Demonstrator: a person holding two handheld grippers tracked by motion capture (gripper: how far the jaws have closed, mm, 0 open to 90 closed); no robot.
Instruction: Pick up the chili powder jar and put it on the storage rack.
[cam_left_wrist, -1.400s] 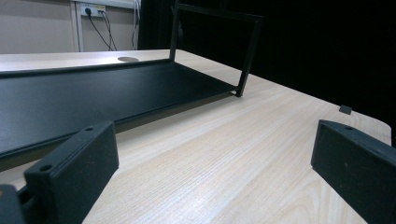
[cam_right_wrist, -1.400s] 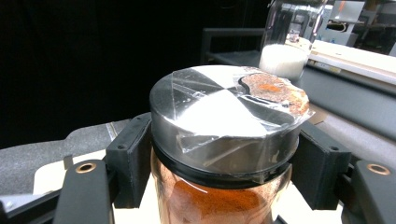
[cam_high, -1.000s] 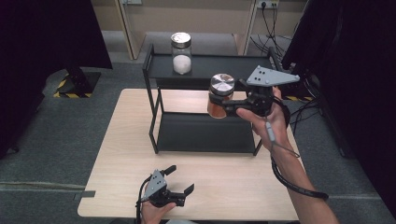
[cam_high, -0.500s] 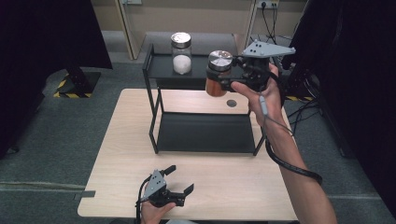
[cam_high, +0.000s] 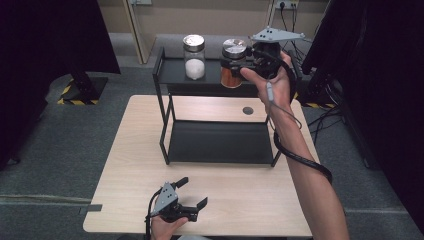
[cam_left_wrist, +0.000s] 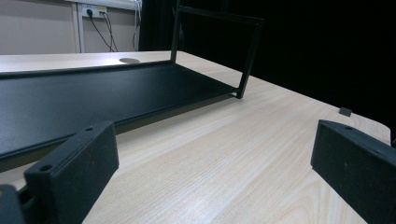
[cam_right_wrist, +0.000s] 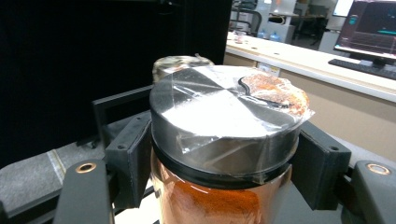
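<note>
A glass jar of orange-red powder with a metal lid is gripped by my right gripper, held upright over the top shelf of a black two-tier rack. Seen from the right gripper view, both jaws press on the jar just under its taped lid. A second jar with white powder stands on the top shelf to its left, and its lid peeks out behind the held jar. My left gripper rests open near the table's front edge, nothing between its fingers.
The rack's lower shelf is bare; in the left gripper view it lies just ahead. The wooden table has a round cable hole behind the rack. Dark curtains hang on both sides, and cables lie on the floor at the back right.
My right gripper has carried the orange jar up and back, from beside the rack's right end to over the top shelf next to the white jar. The left gripper has stayed put.
</note>
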